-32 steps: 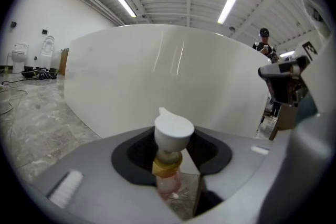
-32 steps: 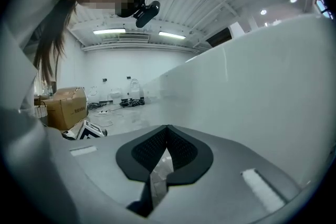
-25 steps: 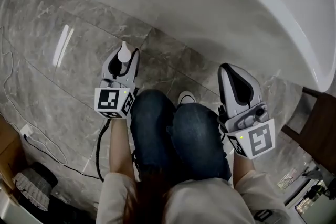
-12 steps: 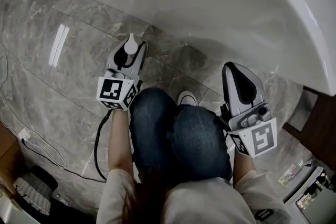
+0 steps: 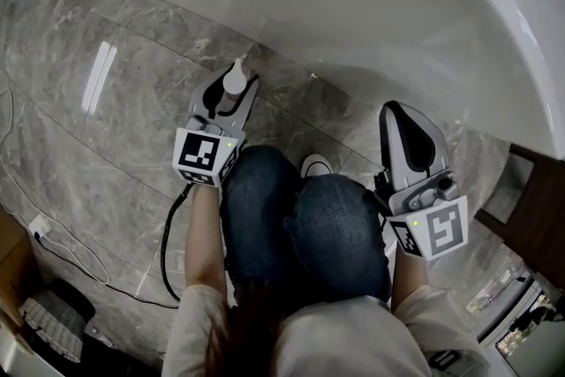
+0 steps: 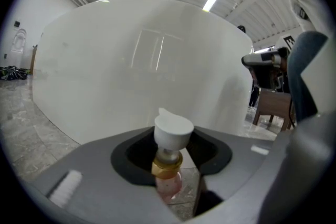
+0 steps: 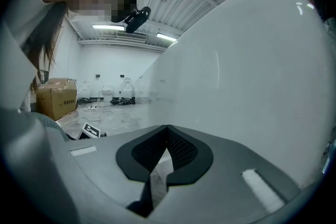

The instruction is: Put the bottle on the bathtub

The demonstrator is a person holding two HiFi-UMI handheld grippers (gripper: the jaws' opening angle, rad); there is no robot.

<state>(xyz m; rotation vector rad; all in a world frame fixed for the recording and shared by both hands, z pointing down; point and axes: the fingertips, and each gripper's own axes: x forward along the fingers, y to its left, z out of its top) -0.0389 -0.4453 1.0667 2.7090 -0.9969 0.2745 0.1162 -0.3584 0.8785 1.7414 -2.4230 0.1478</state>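
Note:
A small pump bottle (image 6: 167, 165) with a white pump head, gold collar and pink body stands upright between the jaws of my left gripper (image 6: 169, 157), which is shut on it. In the head view the bottle's white top (image 5: 233, 80) pokes out of the left gripper (image 5: 228, 98), close to the white bathtub's outer wall (image 5: 353, 4). The tub wall (image 6: 136, 71) fills the left gripper view ahead. My right gripper (image 5: 408, 126) is shut with nothing in it, held by the right knee, beside the tub wall (image 7: 252, 71).
The floor is grey marble tile (image 5: 97, 93). A black cable (image 5: 168, 234) trails from the left gripper, and a white cord (image 5: 44, 229) lies at left. The person's jeans-clad knees (image 5: 300, 225) sit between the grippers. A cardboard box (image 7: 55, 97) stands far back.
The left gripper with the bottle has moved forward and rightward, closer to the tub wall. The right gripper has shifted slightly right.

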